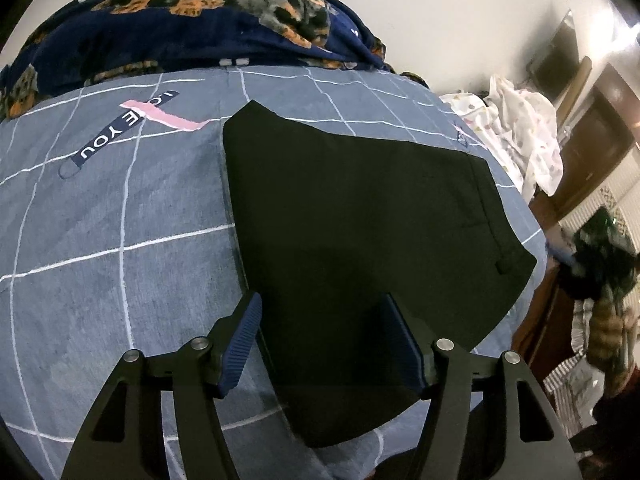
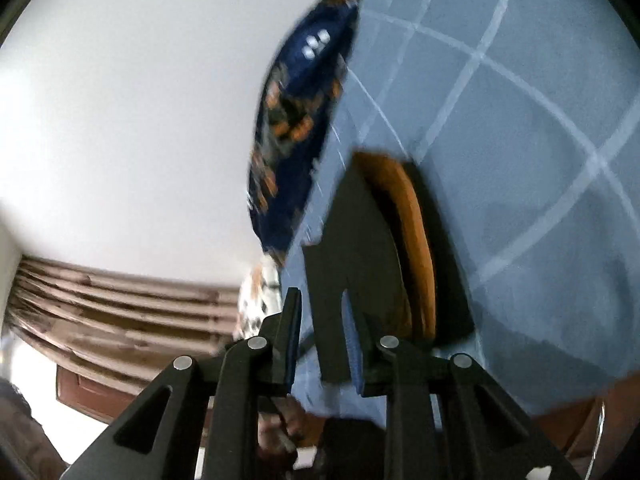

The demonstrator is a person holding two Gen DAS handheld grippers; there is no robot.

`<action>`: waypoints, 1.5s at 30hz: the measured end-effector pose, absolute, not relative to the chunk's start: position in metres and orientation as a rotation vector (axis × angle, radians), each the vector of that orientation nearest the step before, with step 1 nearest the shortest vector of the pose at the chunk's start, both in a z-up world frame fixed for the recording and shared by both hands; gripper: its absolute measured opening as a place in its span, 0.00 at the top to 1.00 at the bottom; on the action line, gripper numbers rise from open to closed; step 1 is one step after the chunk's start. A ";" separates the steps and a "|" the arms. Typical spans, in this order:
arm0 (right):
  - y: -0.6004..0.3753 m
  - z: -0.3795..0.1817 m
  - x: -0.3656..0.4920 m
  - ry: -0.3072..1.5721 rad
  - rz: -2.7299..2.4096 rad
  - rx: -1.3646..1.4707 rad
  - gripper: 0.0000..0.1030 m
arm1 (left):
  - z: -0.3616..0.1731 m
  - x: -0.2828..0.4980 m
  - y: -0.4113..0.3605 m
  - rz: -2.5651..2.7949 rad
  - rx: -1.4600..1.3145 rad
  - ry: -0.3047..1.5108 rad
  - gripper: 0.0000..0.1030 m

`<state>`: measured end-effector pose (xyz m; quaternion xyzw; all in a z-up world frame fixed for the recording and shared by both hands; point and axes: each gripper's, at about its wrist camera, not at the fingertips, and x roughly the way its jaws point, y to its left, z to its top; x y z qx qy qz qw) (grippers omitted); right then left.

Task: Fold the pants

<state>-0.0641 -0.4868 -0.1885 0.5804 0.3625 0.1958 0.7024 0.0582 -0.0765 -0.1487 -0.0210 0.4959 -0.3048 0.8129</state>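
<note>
Black pants (image 1: 352, 216) lie folded flat on the blue checked bedsheet (image 1: 100, 216), waistband toward the right edge. My left gripper (image 1: 320, 320) is open, hovering just above the near part of the pants, its blue pads (image 1: 240, 340) on either side of the cloth's left portion. In the blurred, tilted right wrist view, the pants (image 2: 360, 248) appear as a dark shape with an orange-brown strip beside it. My right gripper (image 2: 320, 328) is open a little, close to the cloth edge, holding nothing I can see.
A navy dog-print blanket (image 1: 192, 20) is heaped at the far side of the bed, also in the right wrist view (image 2: 296, 120). White patterned clothes (image 1: 520, 132) lie at the right edge. Furniture and clutter (image 1: 592, 264) stand beyond the bed.
</note>
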 end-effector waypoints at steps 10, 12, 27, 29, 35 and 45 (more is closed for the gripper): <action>-0.484 -0.224 -0.072 0.918 0.350 1.357 0.72 | -0.151 0.055 -0.075 -0.651 -0.053 1.076 0.36; -0.484 -0.226 -0.072 0.916 0.346 1.370 0.72 | -0.151 0.055 -0.075 -0.650 -0.058 1.080 0.36; -0.482 -0.217 -0.078 0.916 0.257 1.238 0.88 | -0.159 0.055 -0.076 -0.647 -0.046 1.101 0.36; -0.482 -0.226 -0.075 0.937 0.251 1.274 0.88 | -0.163 0.054 -0.077 -0.646 -0.039 1.113 0.36; -0.484 -0.228 -0.073 0.940 0.234 1.319 0.85 | -0.169 0.057 -0.076 -0.644 -0.063 1.135 0.31; -0.480 -0.189 -0.057 0.955 0.147 1.048 0.56 | -0.171 0.058 -0.073 -0.644 -0.079 1.139 0.30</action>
